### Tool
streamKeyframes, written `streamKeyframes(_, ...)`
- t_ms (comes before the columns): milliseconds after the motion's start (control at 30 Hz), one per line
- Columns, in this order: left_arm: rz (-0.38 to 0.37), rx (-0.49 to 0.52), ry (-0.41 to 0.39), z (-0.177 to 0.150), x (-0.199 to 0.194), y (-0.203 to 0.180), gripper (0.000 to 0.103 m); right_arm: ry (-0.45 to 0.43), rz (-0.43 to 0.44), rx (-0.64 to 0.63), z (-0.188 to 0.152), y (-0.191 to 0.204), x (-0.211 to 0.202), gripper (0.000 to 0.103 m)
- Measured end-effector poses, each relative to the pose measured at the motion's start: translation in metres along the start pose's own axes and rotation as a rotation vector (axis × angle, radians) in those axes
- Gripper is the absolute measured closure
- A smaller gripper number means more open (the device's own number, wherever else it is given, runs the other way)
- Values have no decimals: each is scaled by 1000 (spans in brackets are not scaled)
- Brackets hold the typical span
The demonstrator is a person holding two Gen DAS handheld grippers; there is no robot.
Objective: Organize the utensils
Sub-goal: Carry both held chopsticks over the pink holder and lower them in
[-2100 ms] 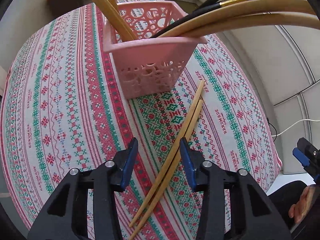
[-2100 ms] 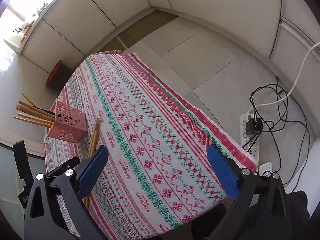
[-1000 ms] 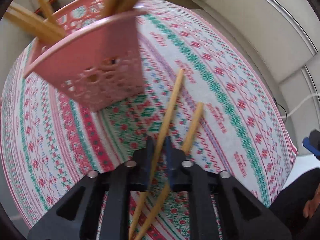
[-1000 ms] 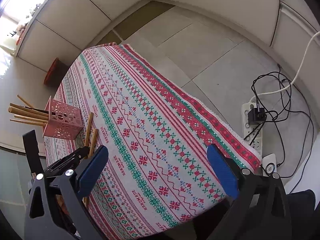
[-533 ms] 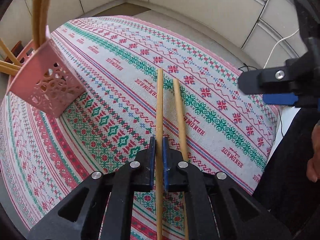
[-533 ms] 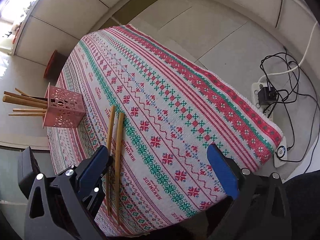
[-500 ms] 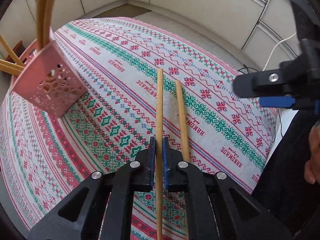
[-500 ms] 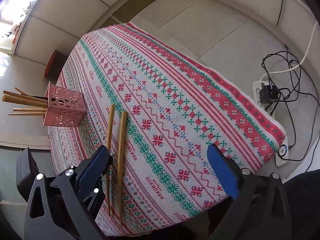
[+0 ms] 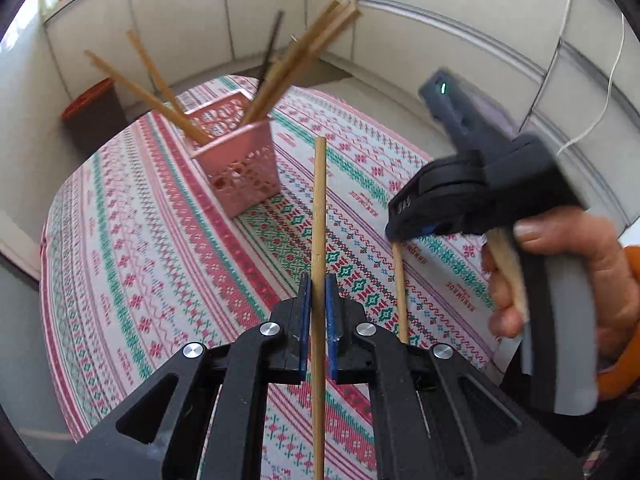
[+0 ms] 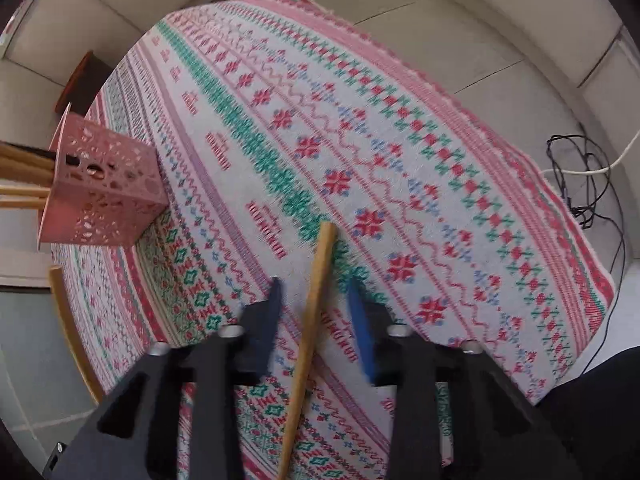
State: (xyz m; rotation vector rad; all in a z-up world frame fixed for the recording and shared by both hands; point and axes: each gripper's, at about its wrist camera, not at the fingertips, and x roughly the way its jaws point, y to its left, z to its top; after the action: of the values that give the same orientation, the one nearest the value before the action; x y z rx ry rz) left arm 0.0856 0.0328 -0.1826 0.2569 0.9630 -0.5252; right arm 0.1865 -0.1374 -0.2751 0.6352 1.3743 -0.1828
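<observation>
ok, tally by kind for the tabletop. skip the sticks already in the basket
Chopsticks: 2 (lifted chopstick, flat chopstick)
Basket: 1
Cloth: 1
Total: 4

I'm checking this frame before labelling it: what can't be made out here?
- Left wrist view: the pink basket hides the lower ends of its chopsticks; the dark utensil among them is too blurred to identify.
- Left wrist view: the held chopstick in the left gripper is cut off by the bottom edge.
- Right wrist view: the left edge cuts off the basket's contents, and the second chopstick runs off the bottom.
</observation>
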Motion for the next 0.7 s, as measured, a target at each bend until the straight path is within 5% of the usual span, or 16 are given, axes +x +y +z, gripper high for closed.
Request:
streamKeyframes(167,-47,-91,-127,-1,-40,12,97,-104,137,5,-15,-12,-32,95)
streamKeyframes(400,-184,-235,-391,-12,-115,30,97,-283,305,-206,-49,-15,-147,95)
streamKeyframes(533,-102,-214,-367,-8,-121,24,97,-355,354,-283,-61,-17,-202,95)
streamKeyframes(700,-107,-262,-488,10,-148,27,97,-419,456,-292,-59,-15,-262,95)
